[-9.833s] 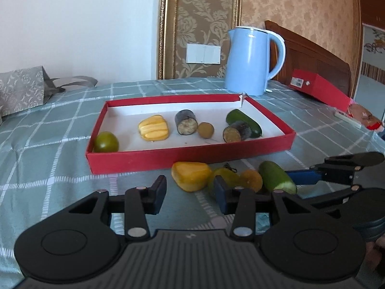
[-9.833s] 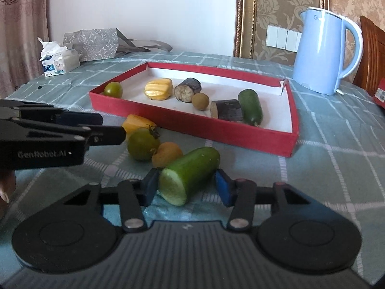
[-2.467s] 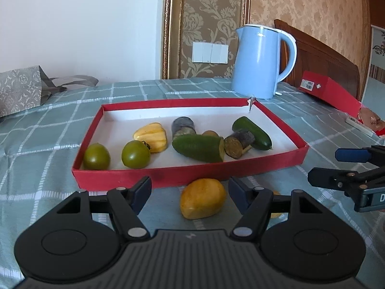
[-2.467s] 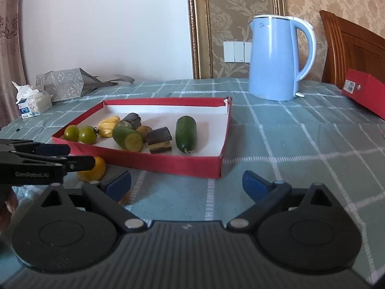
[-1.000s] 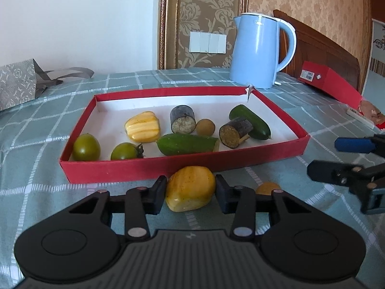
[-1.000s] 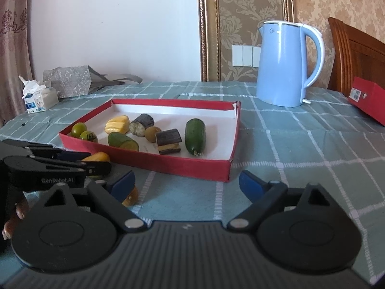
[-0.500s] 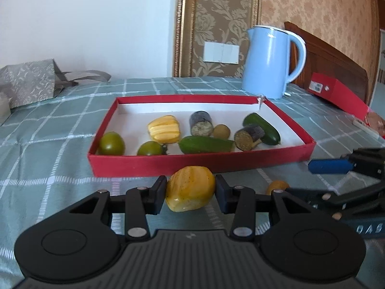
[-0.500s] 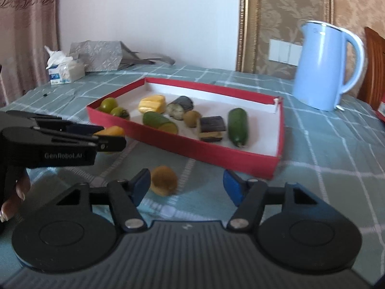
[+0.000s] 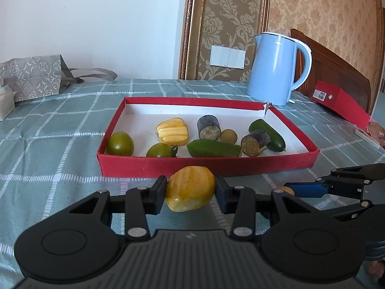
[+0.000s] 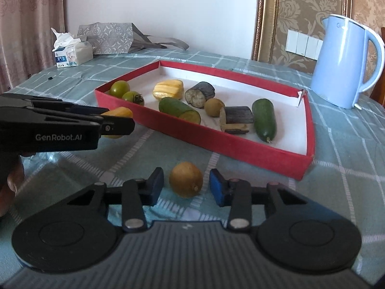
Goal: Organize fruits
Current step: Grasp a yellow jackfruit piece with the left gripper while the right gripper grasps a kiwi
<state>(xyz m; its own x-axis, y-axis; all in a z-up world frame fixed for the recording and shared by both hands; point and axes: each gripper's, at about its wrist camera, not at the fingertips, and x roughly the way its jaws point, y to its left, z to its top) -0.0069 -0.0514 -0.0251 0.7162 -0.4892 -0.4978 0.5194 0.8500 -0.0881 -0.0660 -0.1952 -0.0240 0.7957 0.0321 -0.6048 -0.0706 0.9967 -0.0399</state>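
Observation:
My left gripper (image 9: 190,191) is shut on a yellow pepper piece (image 9: 190,189) and holds it just in front of the red tray (image 9: 207,166). The tray holds two green tomatoes (image 9: 120,143), a yellow pepper half (image 9: 172,134), cucumber pieces (image 9: 214,148), eggplant chunks (image 9: 208,127) and a small brown fruit (image 9: 228,136). In the right wrist view my right gripper (image 10: 187,187) is open around a small brown round fruit (image 10: 186,182) on the tablecloth, pads close on both sides without touching. The left gripper (image 10: 115,122) shows there with the yellow piece (image 10: 119,113).
A light blue kettle (image 9: 276,68) stands behind the tray at the right. A red box (image 9: 341,103) lies at the far right. A grey paper bag (image 9: 31,77) and a tissue pack (image 10: 72,53) sit at the far left on the checked tablecloth (image 9: 48,144).
My left gripper closed on the yellow pepper piece and lifted it slightly. My right gripper moved left and down to the small brown fruit and its fingers narrowed around it.

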